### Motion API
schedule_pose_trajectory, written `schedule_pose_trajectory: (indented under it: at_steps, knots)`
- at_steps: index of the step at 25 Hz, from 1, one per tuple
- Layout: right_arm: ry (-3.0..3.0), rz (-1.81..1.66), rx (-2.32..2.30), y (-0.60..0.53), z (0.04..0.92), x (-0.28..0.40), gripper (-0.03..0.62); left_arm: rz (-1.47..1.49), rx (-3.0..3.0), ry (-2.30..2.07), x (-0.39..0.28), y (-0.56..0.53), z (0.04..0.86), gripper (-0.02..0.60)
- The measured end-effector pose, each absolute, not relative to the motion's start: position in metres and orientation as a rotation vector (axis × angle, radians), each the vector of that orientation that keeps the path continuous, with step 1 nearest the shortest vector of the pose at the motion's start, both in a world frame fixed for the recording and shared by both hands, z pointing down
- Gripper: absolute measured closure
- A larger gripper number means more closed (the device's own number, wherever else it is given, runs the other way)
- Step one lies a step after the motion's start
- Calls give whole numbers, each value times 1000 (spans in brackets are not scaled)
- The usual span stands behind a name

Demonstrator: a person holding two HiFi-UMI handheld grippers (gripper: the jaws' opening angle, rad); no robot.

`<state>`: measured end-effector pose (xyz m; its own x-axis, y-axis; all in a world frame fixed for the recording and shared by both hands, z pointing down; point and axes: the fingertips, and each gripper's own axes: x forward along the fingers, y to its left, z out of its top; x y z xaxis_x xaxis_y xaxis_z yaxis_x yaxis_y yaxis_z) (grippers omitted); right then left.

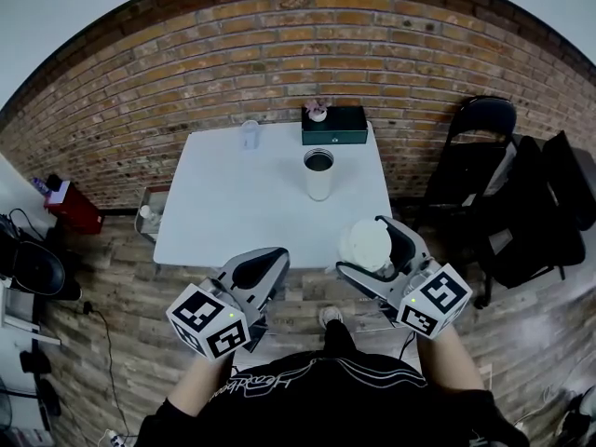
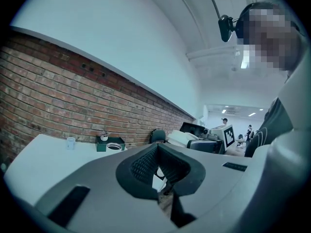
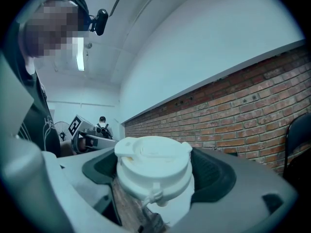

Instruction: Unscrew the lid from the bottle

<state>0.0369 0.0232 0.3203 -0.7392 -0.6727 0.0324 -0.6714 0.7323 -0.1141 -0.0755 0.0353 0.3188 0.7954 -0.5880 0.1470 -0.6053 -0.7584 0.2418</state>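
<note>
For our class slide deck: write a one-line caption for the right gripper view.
Right tongs grip a white lid, with a brick wall behind.

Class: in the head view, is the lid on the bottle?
No: the bottle stands open on the table, and the right tool holds the lid.

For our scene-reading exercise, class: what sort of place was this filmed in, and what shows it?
Probably an indoor workroom or studio, not a home: a bare brick wall, a plain white table on a wood-plank floor, and a black folding chair nearby.
</note>
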Motion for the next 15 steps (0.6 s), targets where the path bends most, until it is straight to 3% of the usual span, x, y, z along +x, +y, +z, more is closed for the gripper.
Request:
schedule_pose_trajectory:
  at_steps: [15]
  knots:
    - [2920, -205, -1135, -13, 324, 45, 152, 113, 2686, -938, -71, 2, 330, 552]
